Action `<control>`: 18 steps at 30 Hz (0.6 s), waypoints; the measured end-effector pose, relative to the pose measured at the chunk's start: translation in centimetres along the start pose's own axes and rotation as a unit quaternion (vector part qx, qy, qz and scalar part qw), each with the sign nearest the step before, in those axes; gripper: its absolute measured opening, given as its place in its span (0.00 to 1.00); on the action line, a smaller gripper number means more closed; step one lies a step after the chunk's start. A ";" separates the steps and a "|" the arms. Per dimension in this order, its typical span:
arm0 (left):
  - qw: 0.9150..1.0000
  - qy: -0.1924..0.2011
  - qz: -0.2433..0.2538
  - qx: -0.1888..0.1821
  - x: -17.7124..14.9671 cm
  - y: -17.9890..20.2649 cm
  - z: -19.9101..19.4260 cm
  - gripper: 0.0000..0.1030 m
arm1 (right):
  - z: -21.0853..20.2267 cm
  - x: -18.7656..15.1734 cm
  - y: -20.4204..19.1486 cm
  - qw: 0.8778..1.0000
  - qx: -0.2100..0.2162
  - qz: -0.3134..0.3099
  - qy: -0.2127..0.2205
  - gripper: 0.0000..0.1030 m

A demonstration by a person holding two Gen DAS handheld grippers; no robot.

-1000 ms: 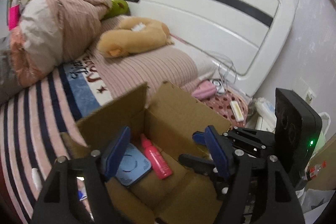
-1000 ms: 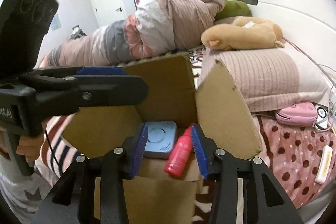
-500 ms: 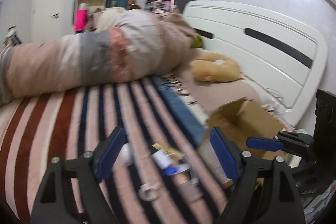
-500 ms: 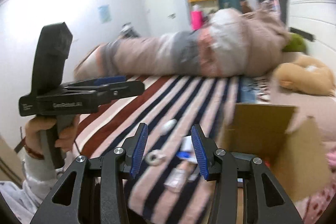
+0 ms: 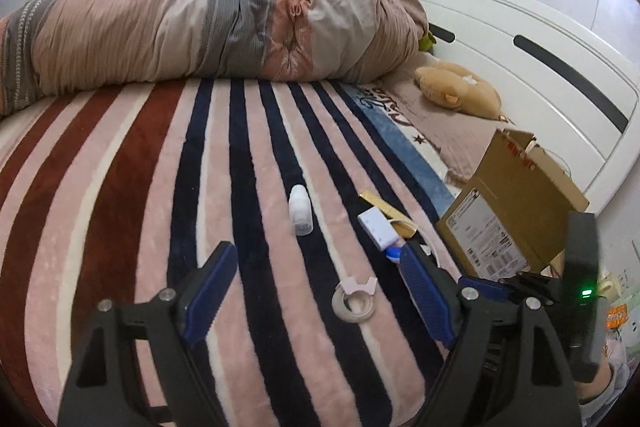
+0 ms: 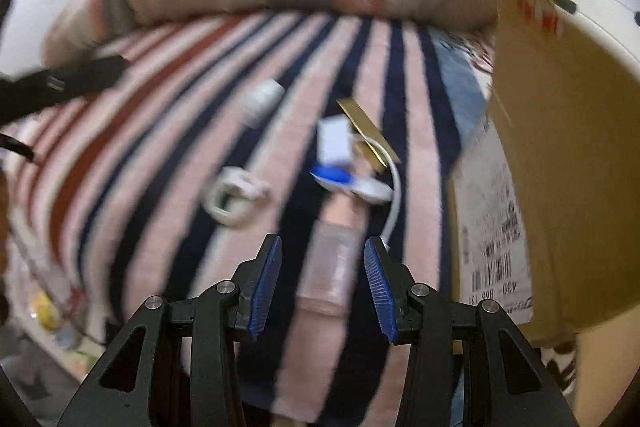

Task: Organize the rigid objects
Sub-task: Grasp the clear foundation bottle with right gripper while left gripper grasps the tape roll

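While both tools, left tool point(image 5: 316, 291) and right tool point(image 6: 322, 283), gaped wide and empty, I judged much left: bottle point(image 5: 301, 210), tape roll point(image 5: 353, 301), white adapter point(image 5: 377, 228) lay outside the box point(image 5: 508, 211).

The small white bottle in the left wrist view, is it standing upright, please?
No, the small white bottle lies on its side on the striped blanket, apart from the tape roll.
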State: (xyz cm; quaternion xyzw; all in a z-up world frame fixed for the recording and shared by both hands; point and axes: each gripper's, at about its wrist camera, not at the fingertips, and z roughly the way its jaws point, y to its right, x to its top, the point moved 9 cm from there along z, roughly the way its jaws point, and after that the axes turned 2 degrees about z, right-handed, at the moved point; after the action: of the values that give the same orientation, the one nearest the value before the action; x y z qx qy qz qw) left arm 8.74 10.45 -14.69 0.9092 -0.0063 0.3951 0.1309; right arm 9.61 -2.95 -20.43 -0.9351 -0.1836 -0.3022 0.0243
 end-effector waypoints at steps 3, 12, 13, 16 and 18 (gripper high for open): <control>1.000 -0.003 0.001 -0.001 -0.2 0.1 0.3 0.79 | 1.6 -0.4 0.7 1.000 0.000 0.008 -0.020 0.38; 1.000 -0.016 0.005 -0.007 -0.8 -0.2 1.5 0.79 | 2.8 -0.8 0.4 1.000 0.002 -0.004 -0.022 0.22; 1.000 -0.023 0.007 -0.010 -1.2 -0.2 2.1 0.79 | 2.8 -1.0 0.6 1.000 0.005 -0.002 -0.023 0.22; 0.998 -0.056 0.017 -0.022 -3.2 0.4 4.7 0.79 | 2.9 -1.0 0.7 1.000 0.008 -0.003 -0.024 0.22; 0.996 -0.081 0.018 -0.037 -4.5 1.0 6.6 0.79 | 3.1 -1.0 0.7 1.000 0.014 0.002 -0.025 0.22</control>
State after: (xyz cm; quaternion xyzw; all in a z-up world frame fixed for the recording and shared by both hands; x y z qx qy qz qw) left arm 10.27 7.45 -21.98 0.9325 -0.0484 0.3218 0.1564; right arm 10.84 -3.43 -23.44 -0.9424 -0.1860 -0.2760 0.0332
